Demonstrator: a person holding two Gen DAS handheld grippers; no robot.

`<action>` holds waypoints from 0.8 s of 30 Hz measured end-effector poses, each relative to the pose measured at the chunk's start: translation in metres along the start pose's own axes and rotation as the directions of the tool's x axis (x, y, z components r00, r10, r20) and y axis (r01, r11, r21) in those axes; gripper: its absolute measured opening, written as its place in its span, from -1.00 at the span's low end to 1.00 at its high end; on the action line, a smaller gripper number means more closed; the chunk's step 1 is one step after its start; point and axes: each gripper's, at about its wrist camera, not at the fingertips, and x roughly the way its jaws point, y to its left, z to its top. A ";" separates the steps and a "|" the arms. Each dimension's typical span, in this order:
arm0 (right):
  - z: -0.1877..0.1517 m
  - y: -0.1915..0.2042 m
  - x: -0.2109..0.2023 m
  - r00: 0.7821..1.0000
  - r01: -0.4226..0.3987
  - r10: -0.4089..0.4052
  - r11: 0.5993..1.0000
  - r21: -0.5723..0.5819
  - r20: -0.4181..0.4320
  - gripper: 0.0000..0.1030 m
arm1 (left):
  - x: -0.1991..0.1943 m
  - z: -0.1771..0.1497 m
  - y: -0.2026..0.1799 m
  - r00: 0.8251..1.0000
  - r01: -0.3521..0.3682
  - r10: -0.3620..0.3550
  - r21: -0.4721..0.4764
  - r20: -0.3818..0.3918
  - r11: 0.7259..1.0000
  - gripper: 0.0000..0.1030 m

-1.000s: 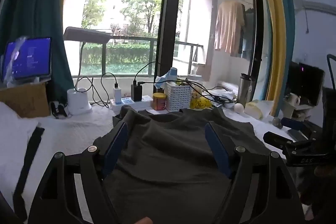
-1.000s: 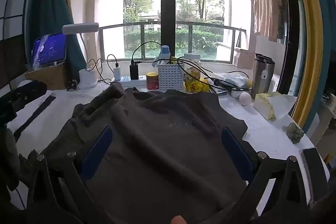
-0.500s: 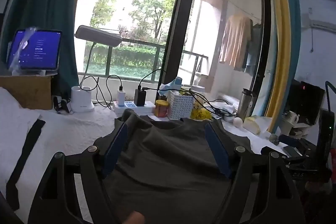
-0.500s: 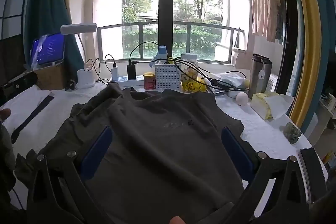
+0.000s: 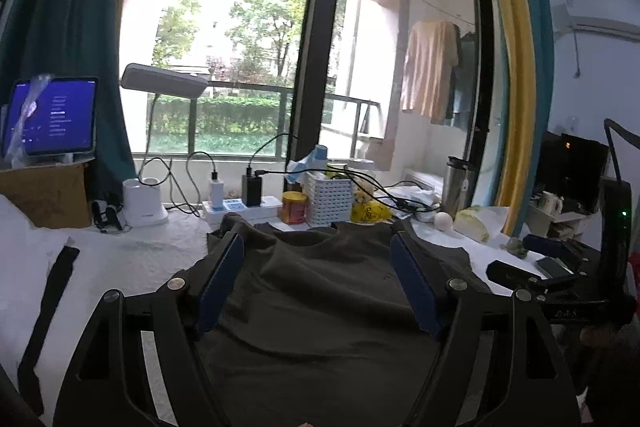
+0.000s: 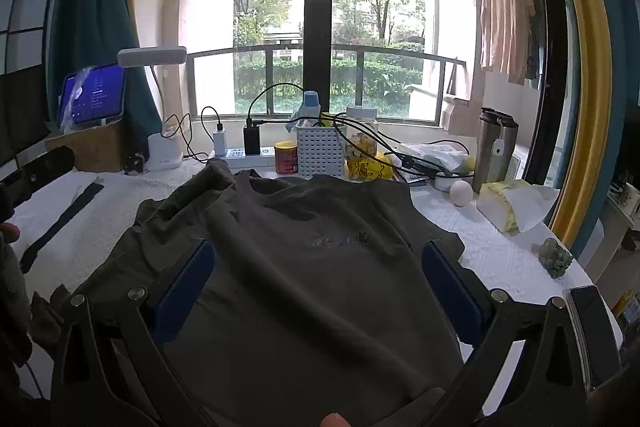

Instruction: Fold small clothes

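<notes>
Right wrist view: a dark shirt (image 6: 312, 267) lies spread on the white surface (image 6: 492, 247), its collar just before the white basket (image 6: 320, 153). A red can (image 6: 286, 157) stands left of that basket, an egg (image 6: 461, 193) right. Both the left gripper (image 5: 316, 287) and right gripper (image 6: 316, 291) gape wide, holding nothing.

dark shirt (image 6: 320, 267) near hem cut off by frame bottom, its chest print (image 6: 340, 239) too faint to read

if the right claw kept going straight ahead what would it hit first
Most likely the dark shirt spread under the open right claw; past its collar stands the white basket, though depth is hard to judge.
</notes>
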 end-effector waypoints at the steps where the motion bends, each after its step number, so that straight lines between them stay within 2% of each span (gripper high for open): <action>1: 0.000 0.000 -0.001 1.000 0.000 0.000 1.000 -0.001 0.002 0.99 | 0.000 0.000 -0.001 1.000 0.002 -0.002 0.000 0.000 1.000 0.53; 7: -0.001 0.001 -0.001 1.000 -0.002 0.002 1.000 -0.001 0.002 0.99 | -0.008 0.000 -0.003 0.997 0.064 -0.064 -0.014 0.032 0.998 0.53; 21: 0.000 0.002 -0.003 1.000 -0.006 0.006 1.000 -0.003 0.007 0.99 | -0.007 0.000 -0.006 0.999 0.034 -0.033 -0.018 0.023 0.999 0.53; 24: 0.000 0.002 -0.003 1.000 -0.006 0.006 1.000 -0.001 0.009 0.99 | -0.008 0.000 -0.003 0.998 0.054 -0.052 -0.034 0.034 0.998 0.53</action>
